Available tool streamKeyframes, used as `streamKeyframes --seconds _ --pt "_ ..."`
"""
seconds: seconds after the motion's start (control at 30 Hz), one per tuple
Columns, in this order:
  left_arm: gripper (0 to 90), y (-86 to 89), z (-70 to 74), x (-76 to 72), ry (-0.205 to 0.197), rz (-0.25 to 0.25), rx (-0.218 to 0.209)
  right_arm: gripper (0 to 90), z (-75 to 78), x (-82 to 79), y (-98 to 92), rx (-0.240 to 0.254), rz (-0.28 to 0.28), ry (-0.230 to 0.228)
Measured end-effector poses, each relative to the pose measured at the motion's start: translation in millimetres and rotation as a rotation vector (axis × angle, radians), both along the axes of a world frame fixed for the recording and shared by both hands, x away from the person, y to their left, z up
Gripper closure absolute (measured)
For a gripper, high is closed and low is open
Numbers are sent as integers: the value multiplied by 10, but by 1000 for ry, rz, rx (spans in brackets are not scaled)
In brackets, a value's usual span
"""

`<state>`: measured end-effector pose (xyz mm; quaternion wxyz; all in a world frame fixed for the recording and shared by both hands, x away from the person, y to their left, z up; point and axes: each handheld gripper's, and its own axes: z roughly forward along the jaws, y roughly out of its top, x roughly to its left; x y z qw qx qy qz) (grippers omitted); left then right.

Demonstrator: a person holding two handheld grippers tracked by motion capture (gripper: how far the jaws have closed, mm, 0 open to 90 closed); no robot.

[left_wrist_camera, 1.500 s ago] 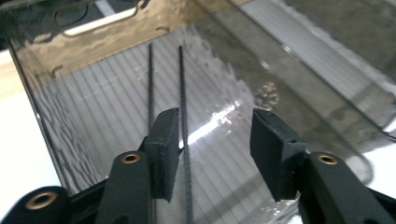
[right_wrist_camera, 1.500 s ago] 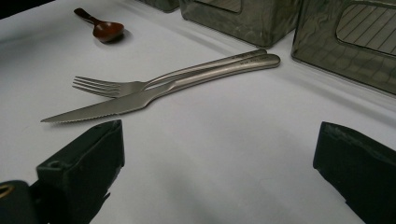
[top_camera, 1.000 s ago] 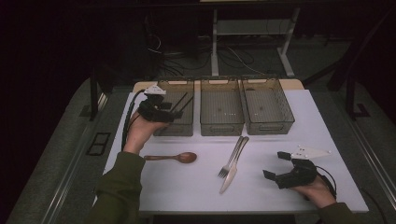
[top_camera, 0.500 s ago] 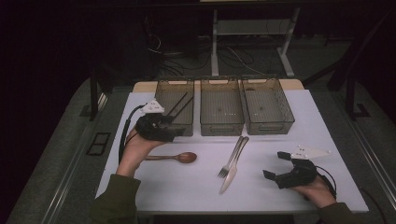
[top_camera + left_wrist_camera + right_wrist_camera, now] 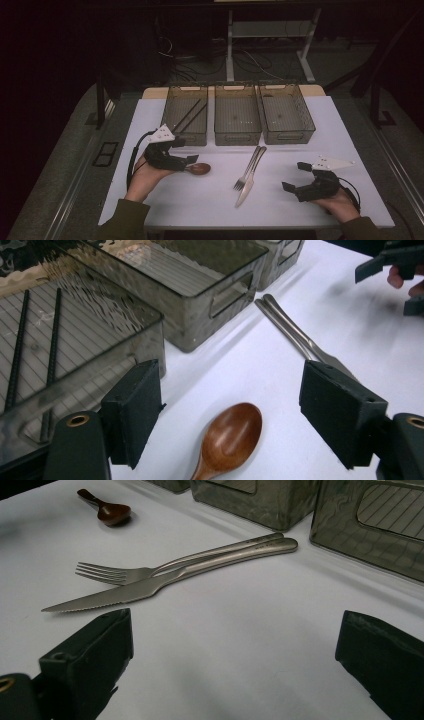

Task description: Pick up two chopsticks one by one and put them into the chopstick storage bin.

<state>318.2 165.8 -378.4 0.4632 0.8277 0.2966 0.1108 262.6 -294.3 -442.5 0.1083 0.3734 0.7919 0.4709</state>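
Three smoky translucent plastic bins [image 5: 237, 114] stand in a row at the far side of the white table [image 5: 200, 200], and the leftmost one holds two thin black rods [image 5: 35, 335] lying side by side. On the open table lie three utensils: one brown wooden spoon [image 5: 227, 437], one silver metal fork [image 5: 150, 570] and one silver serrated table knife [image 5: 150, 587] (fork and knife touch along their handles, tines and blade pointing toward the person). The left gripper [image 5: 182, 152] hangs right over the spoon's handle, jaws spread wide with the bowl showing between them, nothing pinched. The right gripper [image 5: 295, 177] sits low at the table's near right, well apart from the cutlery, jaws also spread wide and empty.
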Motion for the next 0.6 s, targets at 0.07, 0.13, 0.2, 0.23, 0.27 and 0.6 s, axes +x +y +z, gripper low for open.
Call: streamKeyframes --seconds 0.07,0.13,0.2,0.23,0.27,0.6 --pt "227 14 -56 -27 3 -3 -5 14 1 1 0 1 -1 1" --pt "224 24 -112 -58 5 -1 -12 14 3 4 -3 -1 -1 1" --pt "222 34 -165 -90 5 -2 -14 15 2 9 -6 -1 -1 -1" --pt "222 37 -192 -106 6 -5 -10 14 2 11 -4 1 -2 -3" --pt "219 41 -214 -125 5 -9 -5 14 1 12 -1 0 -1 -4" --pt "211 95 -399 -256 27 3 0 14 10 8 10 -3 11 -7"
